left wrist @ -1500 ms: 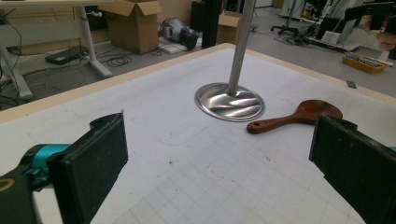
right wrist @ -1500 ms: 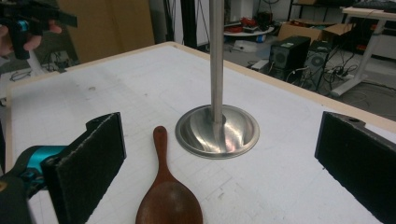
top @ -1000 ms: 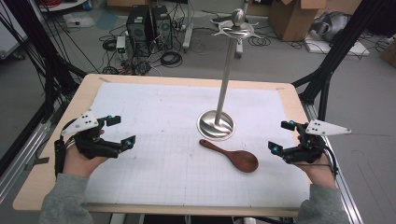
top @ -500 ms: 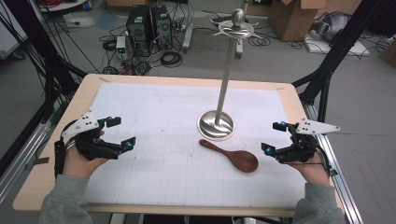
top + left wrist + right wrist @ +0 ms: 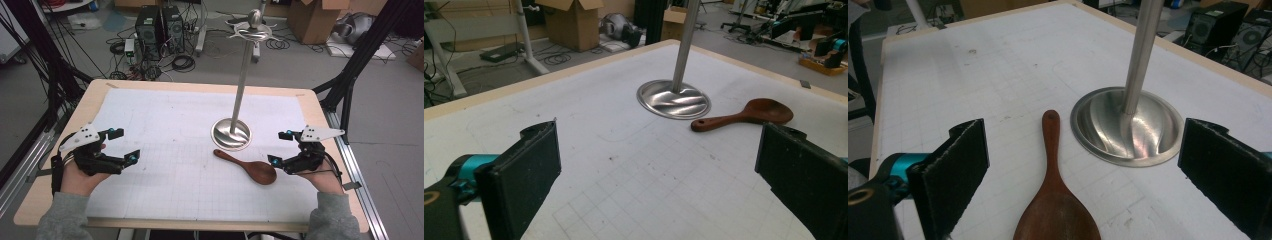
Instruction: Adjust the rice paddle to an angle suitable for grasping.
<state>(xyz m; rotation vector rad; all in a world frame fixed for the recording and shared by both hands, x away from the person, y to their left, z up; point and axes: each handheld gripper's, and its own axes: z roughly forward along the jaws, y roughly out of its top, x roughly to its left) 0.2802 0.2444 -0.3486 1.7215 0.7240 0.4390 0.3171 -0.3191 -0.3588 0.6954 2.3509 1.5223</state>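
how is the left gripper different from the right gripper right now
The right gripper sits right beside the wooden spoon, its jaws framing the spoon's bowl in the right gripper view; the left gripper is far from the spoon, over bare mat. Both are open and hold nothing.

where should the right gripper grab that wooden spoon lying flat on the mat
Probably the slim handle of the dark brown wooden spoon, from above, jaws straddling its width. The spoon lies flat; its bowl end, nearest the open right gripper, is broad, and the handle tip sits near the round steel stand base.
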